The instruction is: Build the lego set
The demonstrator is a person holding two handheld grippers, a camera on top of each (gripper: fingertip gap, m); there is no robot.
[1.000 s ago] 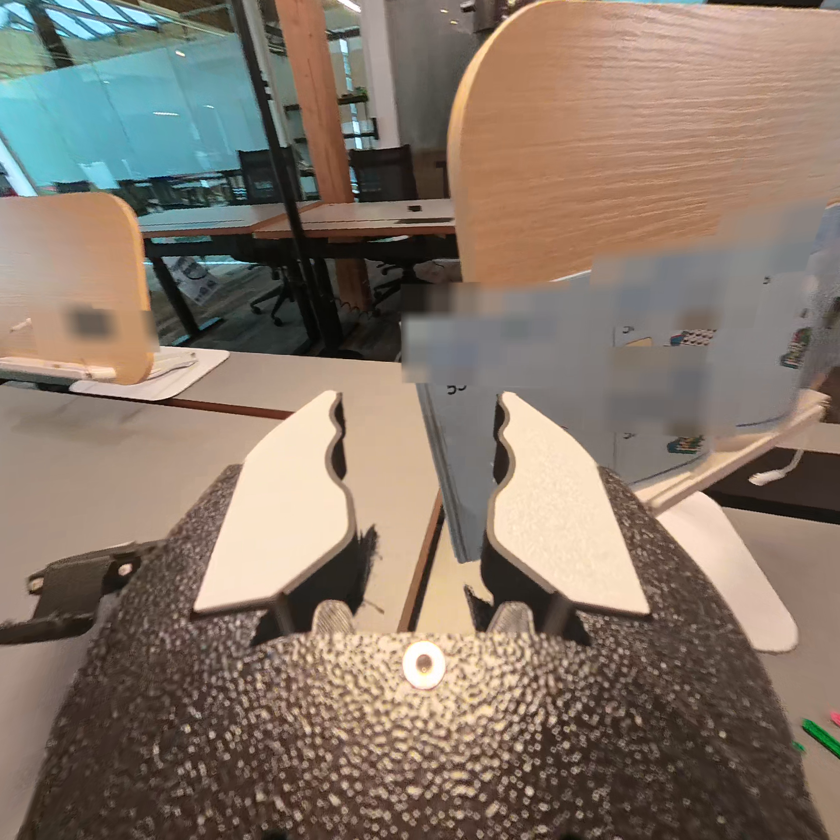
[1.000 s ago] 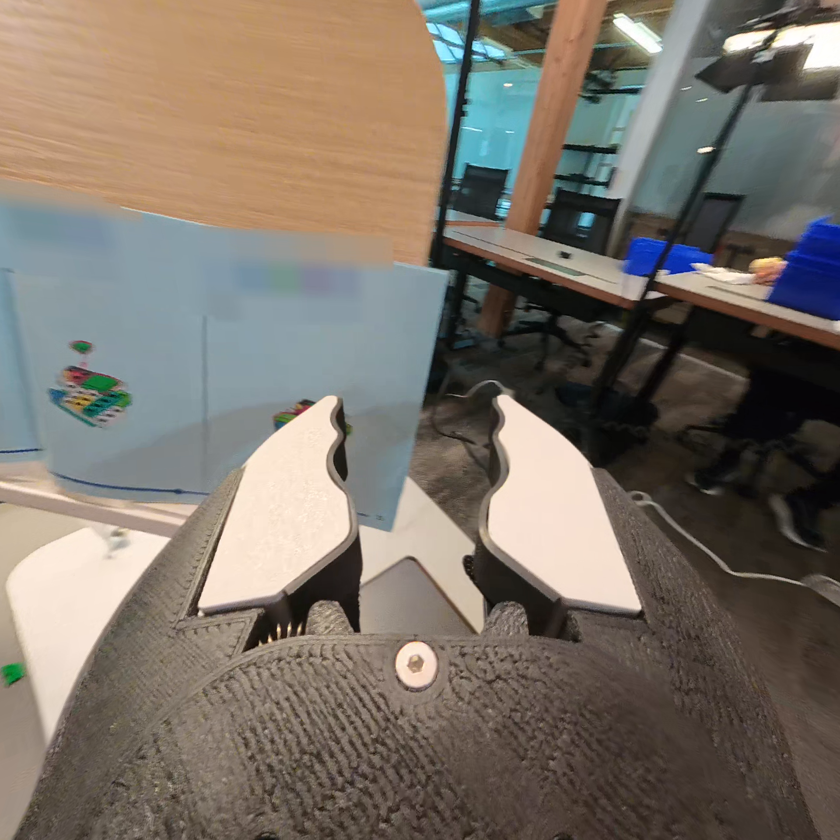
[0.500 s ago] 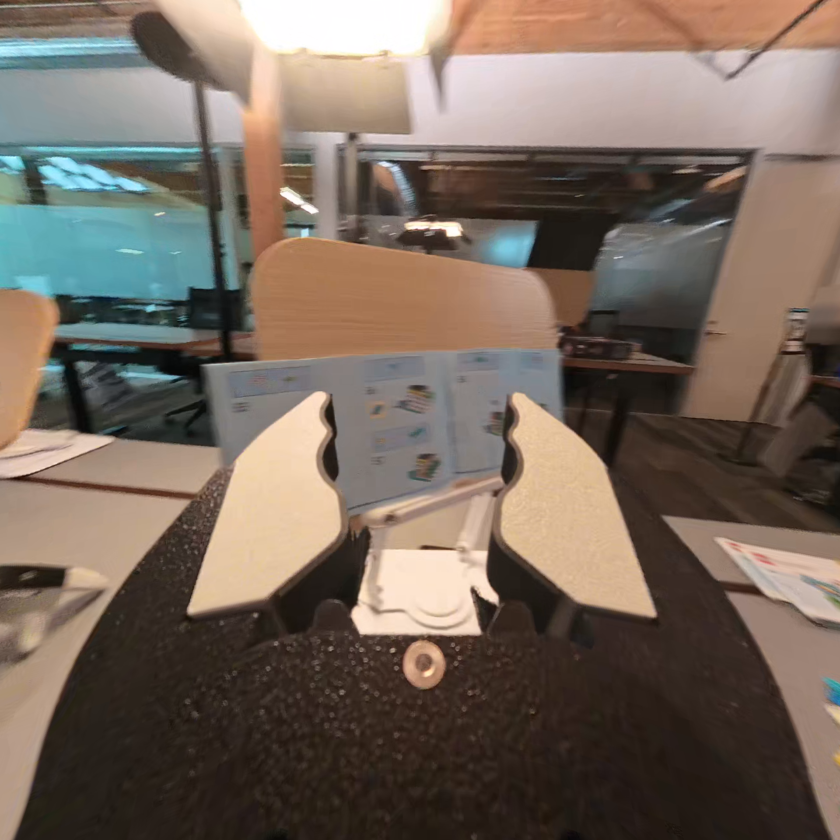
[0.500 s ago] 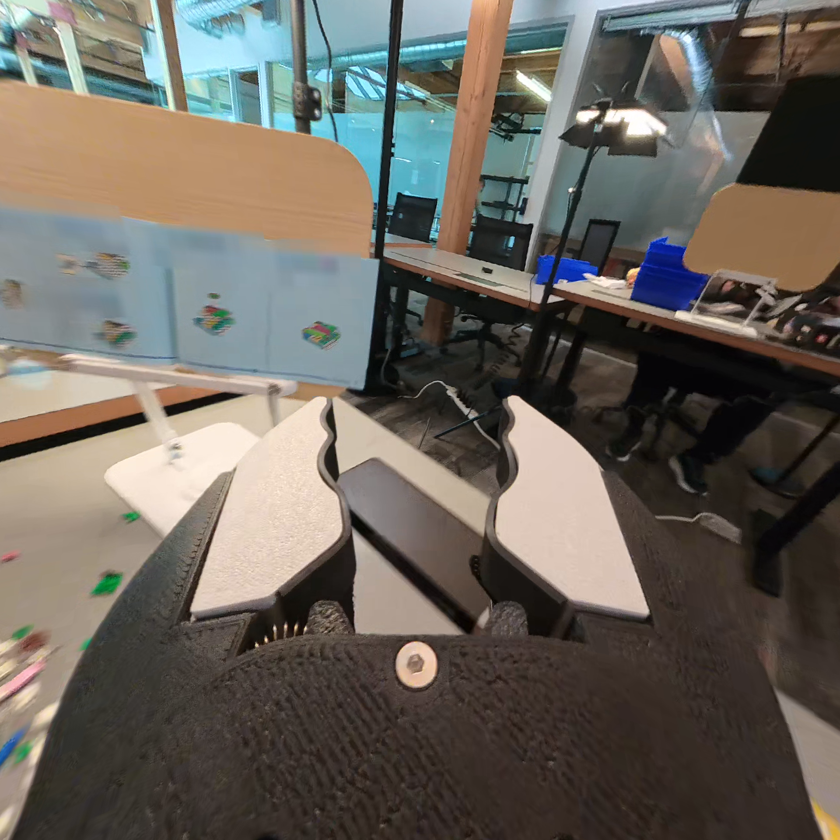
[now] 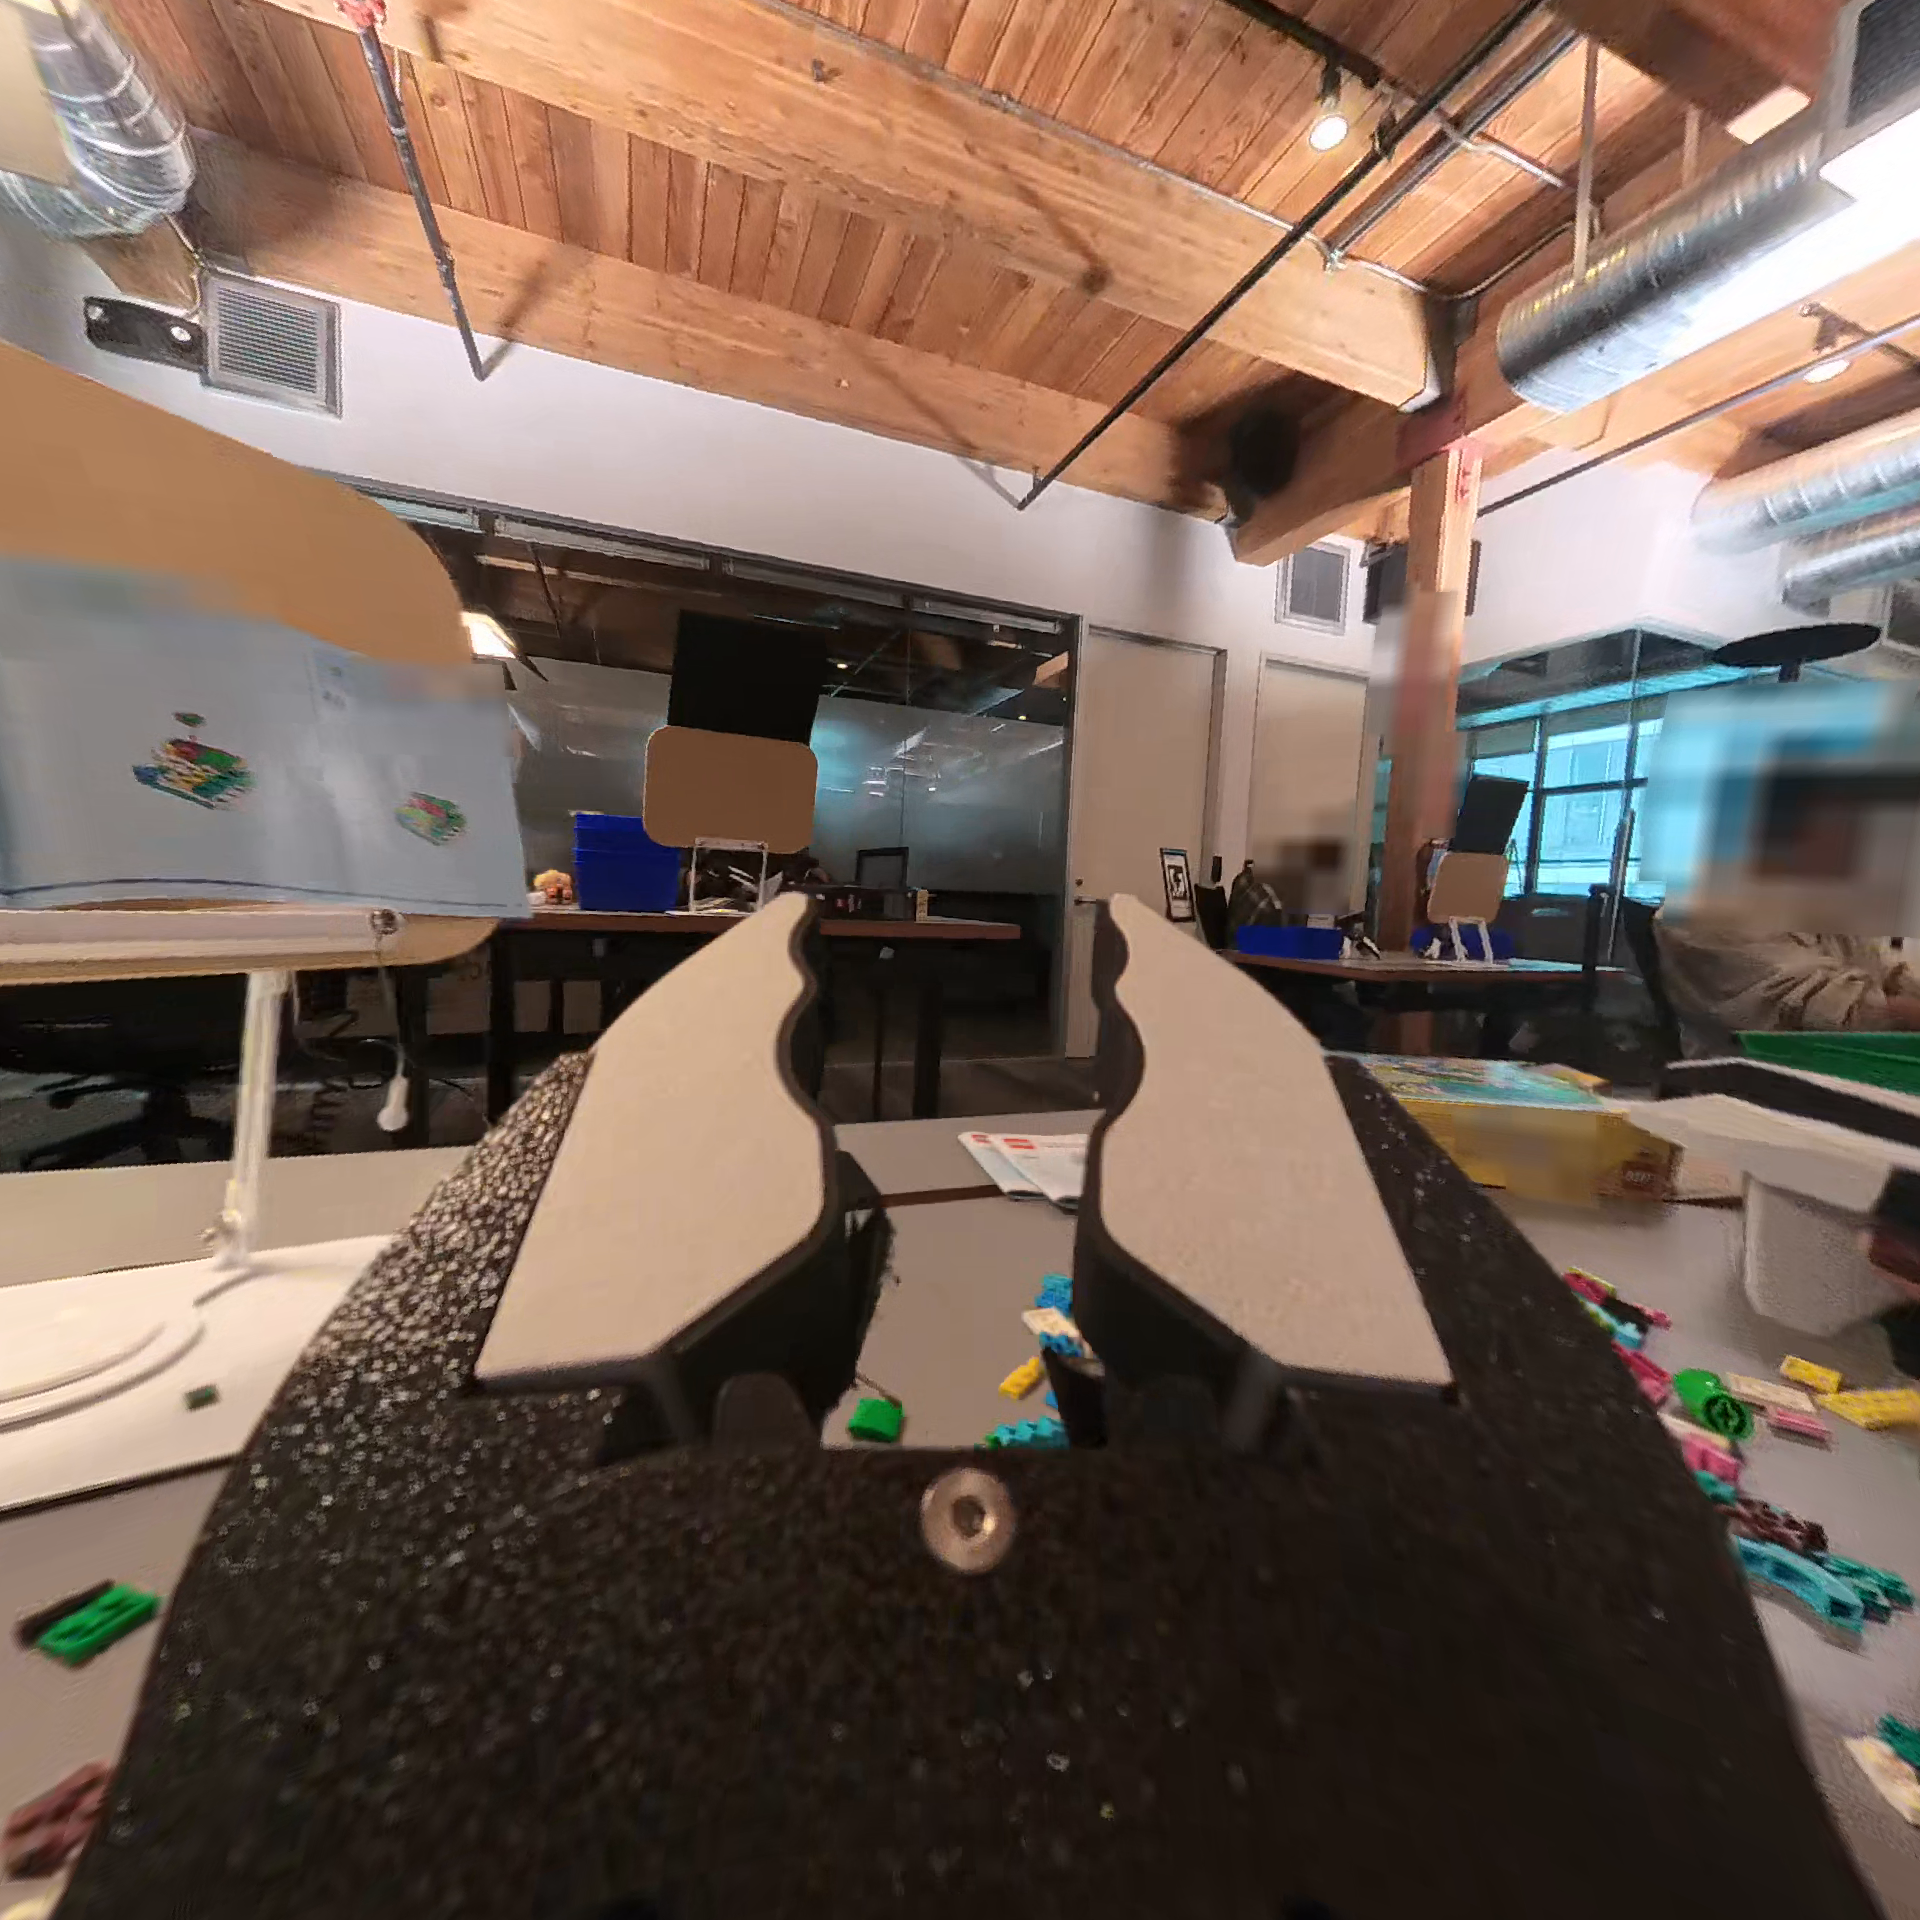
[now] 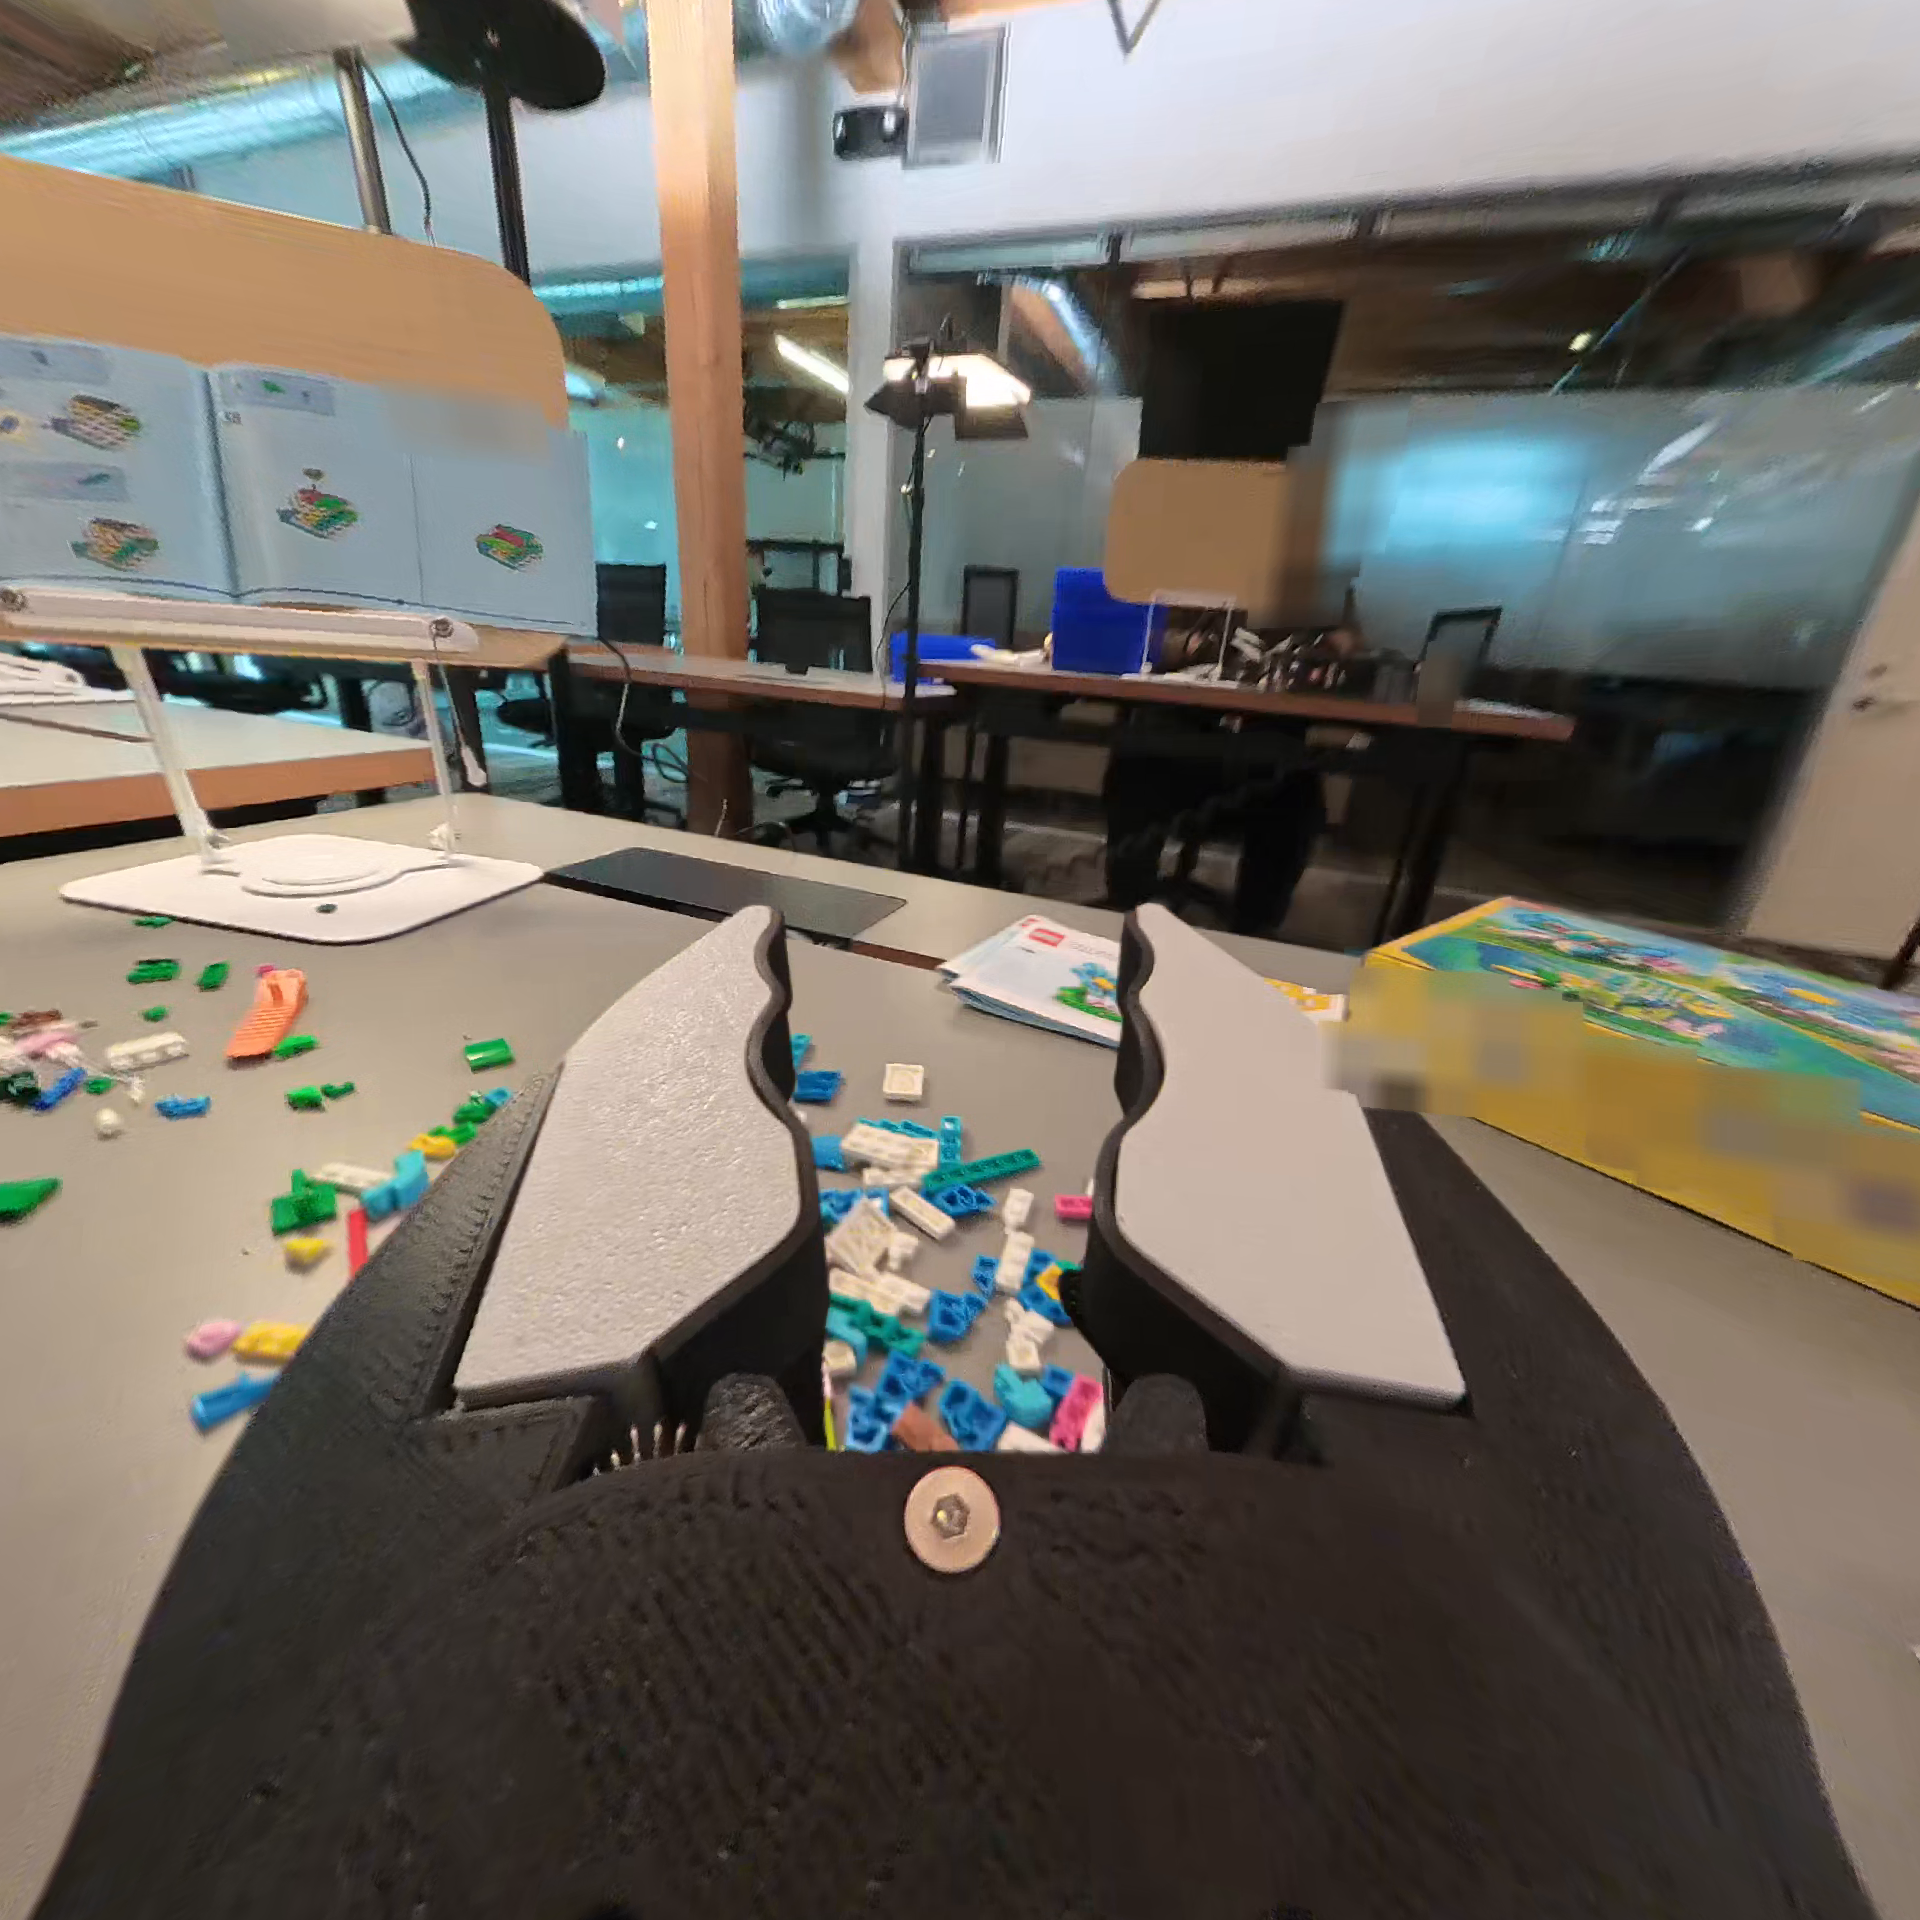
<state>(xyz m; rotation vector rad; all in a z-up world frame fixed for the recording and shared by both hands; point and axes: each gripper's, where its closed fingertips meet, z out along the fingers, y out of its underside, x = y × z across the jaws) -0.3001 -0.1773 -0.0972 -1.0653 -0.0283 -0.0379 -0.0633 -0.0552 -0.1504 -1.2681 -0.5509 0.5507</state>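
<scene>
Several loose Lego pieces (image 6: 914, 1268) in blue, white, teal, pink and green lie scattered on the grey table (image 6: 125, 1299). They also show in the left wrist view (image 5: 1039, 1340). My right gripper (image 6: 951, 925) is open and empty, held above the blue and white pile. My left gripper (image 5: 956, 914) is open and empty, held above the table and pointing level across the room. An open instruction booklet (image 6: 312, 488) stands on a white stand (image 6: 301, 883) at the far left; it also shows in the left wrist view (image 5: 260, 790).
A yellow Lego box (image 6: 1662, 1081) lies at the right, with a folded leaflet (image 6: 1039, 977) beside it. A black flat panel (image 6: 727, 883) sits at the table's far edge. An orange brick separator (image 6: 270, 1013) lies at left. The other gripper's white and black body (image 5: 1818, 1174) shows at the right.
Both grippers have swung right and pulled back from the booklet stand. The table with the loose pieces, the box and the leaflet has come into view. Both stay open.
</scene>
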